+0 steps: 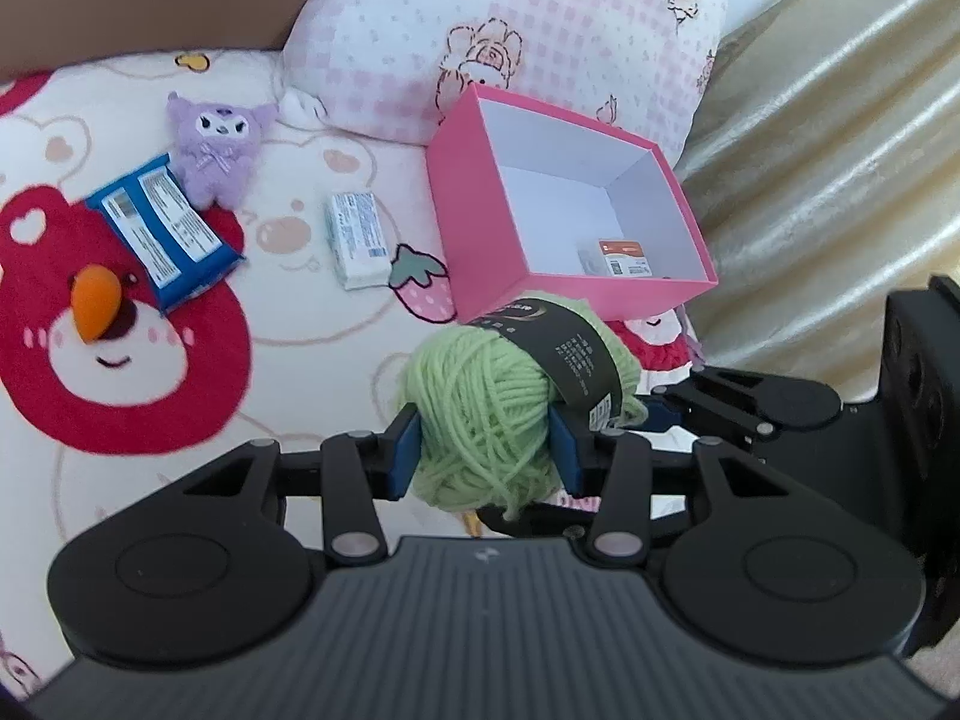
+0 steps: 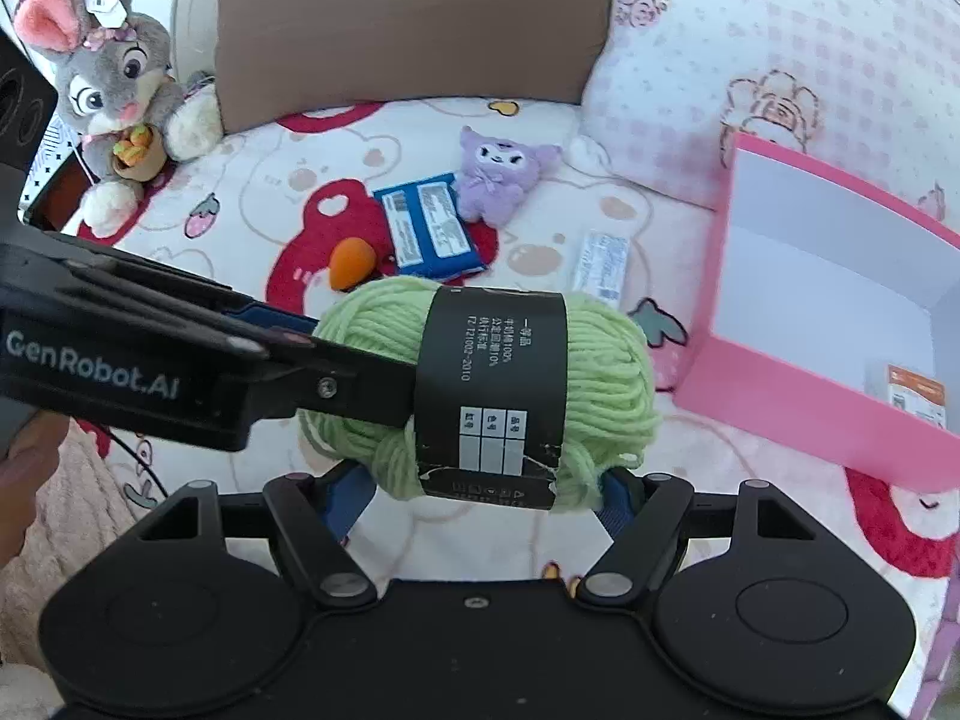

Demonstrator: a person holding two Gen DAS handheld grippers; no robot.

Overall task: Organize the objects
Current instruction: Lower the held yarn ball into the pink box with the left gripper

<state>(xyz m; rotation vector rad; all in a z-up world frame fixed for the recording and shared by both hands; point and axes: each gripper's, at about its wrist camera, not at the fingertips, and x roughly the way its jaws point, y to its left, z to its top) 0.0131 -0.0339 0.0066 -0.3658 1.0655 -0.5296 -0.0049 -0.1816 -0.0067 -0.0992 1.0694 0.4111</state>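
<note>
Green yarn ball (image 1: 498,396) pinched by both tongs, left gripper (image 1: 486,444) and right gripper (image 2: 480,498), long axis crosswise; pink box (image 1: 456,204) lies open upper right of frame, right gripper nearer

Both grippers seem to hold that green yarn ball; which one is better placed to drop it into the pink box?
Probably the right gripper: the pink box sits on its side, and the left gripper would have to reach across.

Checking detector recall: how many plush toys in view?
2. Purple plush lies on the blanket beside the blue packet; grey bunny sits at the far left by the brown cushion. Others may be hidden.
</note>
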